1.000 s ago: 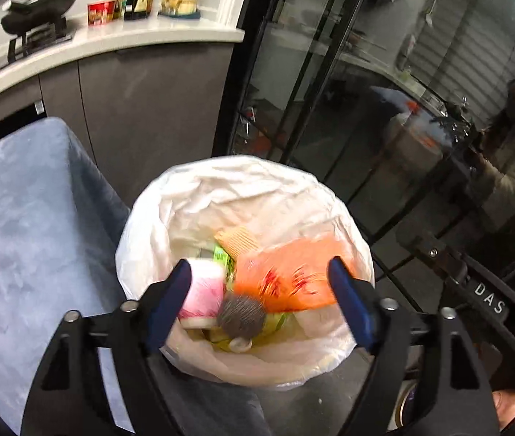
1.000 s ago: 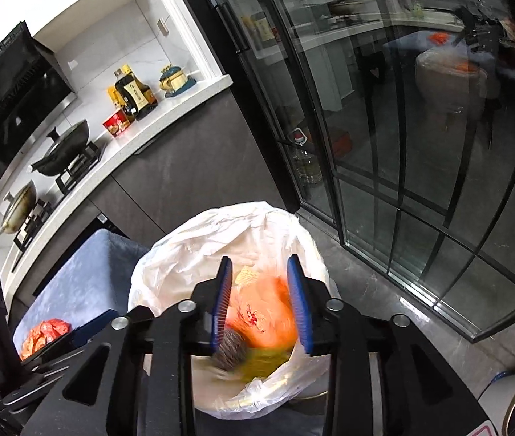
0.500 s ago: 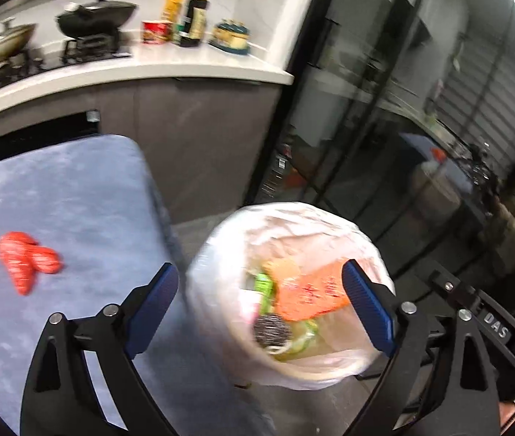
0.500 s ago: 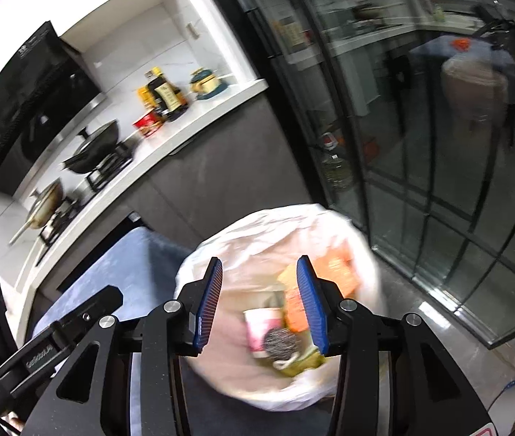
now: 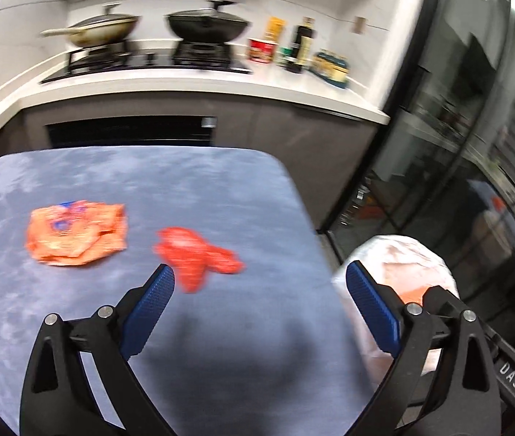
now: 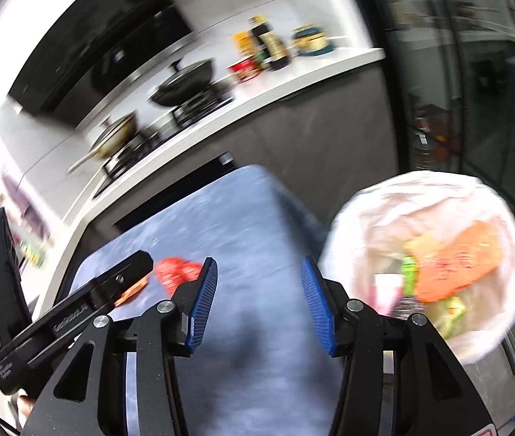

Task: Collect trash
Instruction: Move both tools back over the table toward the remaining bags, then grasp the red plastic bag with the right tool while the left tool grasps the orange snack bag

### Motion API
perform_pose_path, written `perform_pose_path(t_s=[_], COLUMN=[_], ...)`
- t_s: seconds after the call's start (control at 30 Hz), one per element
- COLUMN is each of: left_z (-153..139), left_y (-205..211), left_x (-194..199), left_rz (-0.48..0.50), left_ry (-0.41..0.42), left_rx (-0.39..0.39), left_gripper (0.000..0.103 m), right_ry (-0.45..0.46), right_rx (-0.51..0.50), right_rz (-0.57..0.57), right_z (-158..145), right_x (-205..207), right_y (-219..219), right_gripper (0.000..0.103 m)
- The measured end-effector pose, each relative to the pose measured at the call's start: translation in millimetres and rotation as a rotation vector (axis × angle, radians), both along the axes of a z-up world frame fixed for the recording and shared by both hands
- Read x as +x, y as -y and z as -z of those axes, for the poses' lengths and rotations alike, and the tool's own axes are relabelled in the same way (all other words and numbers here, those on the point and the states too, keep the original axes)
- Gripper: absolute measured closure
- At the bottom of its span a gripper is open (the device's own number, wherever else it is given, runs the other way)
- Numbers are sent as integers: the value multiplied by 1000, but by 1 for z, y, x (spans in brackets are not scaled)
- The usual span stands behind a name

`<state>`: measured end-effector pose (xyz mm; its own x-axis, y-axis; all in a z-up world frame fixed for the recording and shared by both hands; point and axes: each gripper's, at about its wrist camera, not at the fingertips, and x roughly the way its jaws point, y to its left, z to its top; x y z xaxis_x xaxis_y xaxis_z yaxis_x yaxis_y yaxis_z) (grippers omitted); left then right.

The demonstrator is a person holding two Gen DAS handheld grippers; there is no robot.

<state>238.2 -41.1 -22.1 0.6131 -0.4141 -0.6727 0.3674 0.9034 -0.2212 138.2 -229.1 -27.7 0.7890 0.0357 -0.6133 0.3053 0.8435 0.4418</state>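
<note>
- Kitchen setting: blue-grey cloth table (image 5: 221, 189) under both tools, stove counter (image 5: 199, 87) beyond.
- Orange wrapper (image 5: 76, 232): on the table, ahead and well left of the left gripper (image 5: 257, 290); not yet collected.
- Red wrapper (image 5: 195, 254): just ahead of that gripper's left finger; not yet collected.
- Left gripper: jaws opening, nothing between them.
- Right gripper (image 6: 257, 287): jaws opening, nothing between them.
- Lined bin (image 6: 428, 261): right of both tools, already holding several discards.
- Judgement: mostly done, two pieces left.
</note>
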Motion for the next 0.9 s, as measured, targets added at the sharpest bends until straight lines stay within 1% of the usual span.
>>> perform_pose_path(t_s=[0.2, 0.3, 0.5, 0.67, 0.8, 0.9], left_z=[6, 14, 33, 52, 66, 74], left_y=[-66, -102, -150, -168, -173, -176], left_x=[24, 39, 67, 89, 105, 114], left_rz=[-137, -208, -290, -306, -308, -309], left_ry=[-9, -10, -50, -103, -137, -154], left_rx=[22, 59, 80, 59, 54, 31], left_gripper=[8, 8, 8, 8, 8, 8], right_ry=[-30, -54, -100, -124, -132, -139], right_rx=[-13, -27, -66, -81, -91, -109], right_rz=[-119, -168, -225, -226, -222, -217], right_z=[6, 14, 35, 48, 56, 61], right_x=[48, 73, 116, 141, 158, 168], right_y=[-54, -78, -115, -125, -131, -134], right_gripper=[54, 54, 54, 53, 49, 43])
